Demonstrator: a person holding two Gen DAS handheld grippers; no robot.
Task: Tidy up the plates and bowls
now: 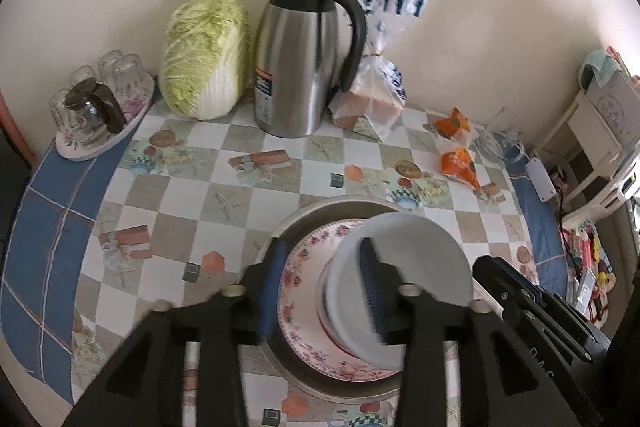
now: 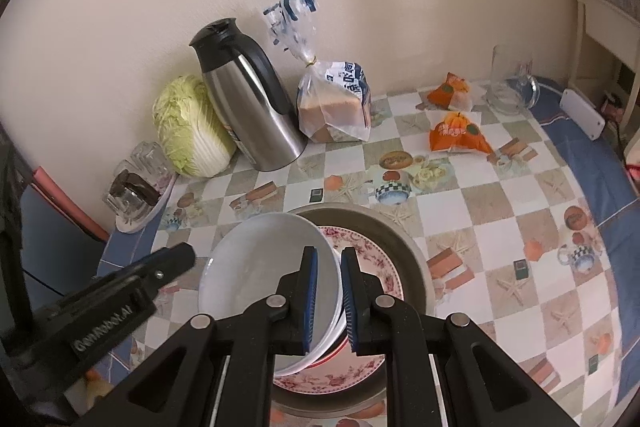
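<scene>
A white bowl (image 2: 264,267) sits tilted on a pink floral plate (image 2: 376,263), which lies in a grey metal dish (image 2: 416,259). My right gripper (image 2: 329,291) is shut on the white bowl's right rim, one finger inside and one outside. In the left wrist view the white bowl (image 1: 408,267) stands over the floral plate (image 1: 304,275) in the grey dish (image 1: 320,211). My left gripper (image 1: 320,291) is open; its right finger is in front of the bowl and its left finger is over the dish's left rim.
Along the wall stand a napa cabbage (image 1: 204,55), a steel thermos jug (image 1: 300,55), a bagged bread loaf (image 1: 372,99) and a tray of upturned glasses (image 1: 100,107). Two orange snack packets (image 2: 456,135) and a glass mug (image 2: 512,83) lie at the right.
</scene>
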